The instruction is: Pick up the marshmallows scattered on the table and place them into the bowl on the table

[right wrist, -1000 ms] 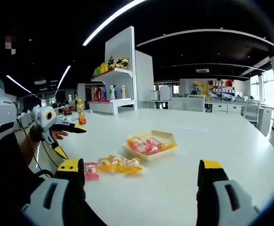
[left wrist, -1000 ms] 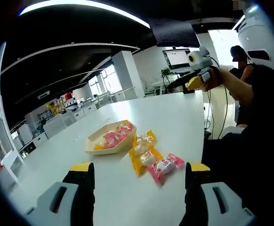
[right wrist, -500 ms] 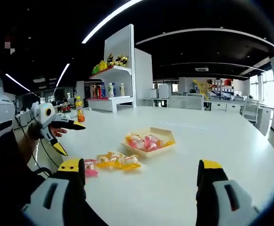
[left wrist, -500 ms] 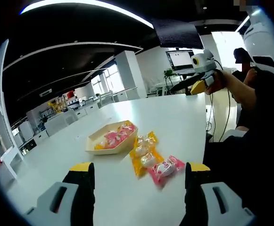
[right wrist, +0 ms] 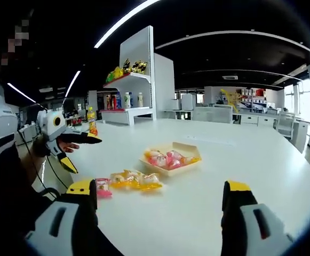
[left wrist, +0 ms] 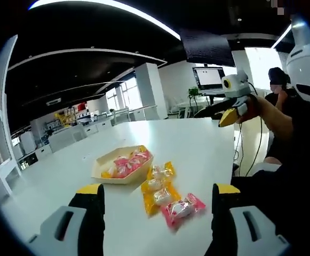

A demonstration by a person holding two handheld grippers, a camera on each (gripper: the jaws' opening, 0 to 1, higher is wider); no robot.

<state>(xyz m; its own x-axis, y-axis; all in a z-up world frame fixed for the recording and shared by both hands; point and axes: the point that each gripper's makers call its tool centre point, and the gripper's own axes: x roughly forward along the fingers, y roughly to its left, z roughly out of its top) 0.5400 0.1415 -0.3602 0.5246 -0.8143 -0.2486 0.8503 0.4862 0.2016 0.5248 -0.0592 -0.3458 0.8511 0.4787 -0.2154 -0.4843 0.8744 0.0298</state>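
Both held above the near table edge, jaws wide, holding nothing: left gripper, right gripper. Bare white tabletop all around. Ahead, wrapped pink and yellow marshmallows just beside shallow beige bowl, itself already holding several.

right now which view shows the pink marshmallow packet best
The left gripper view: the pink marshmallow packet lies whole and near, between that gripper's jaws. In the right gripper view the pink marshmallow packet is small and partly hidden behind the jaw.
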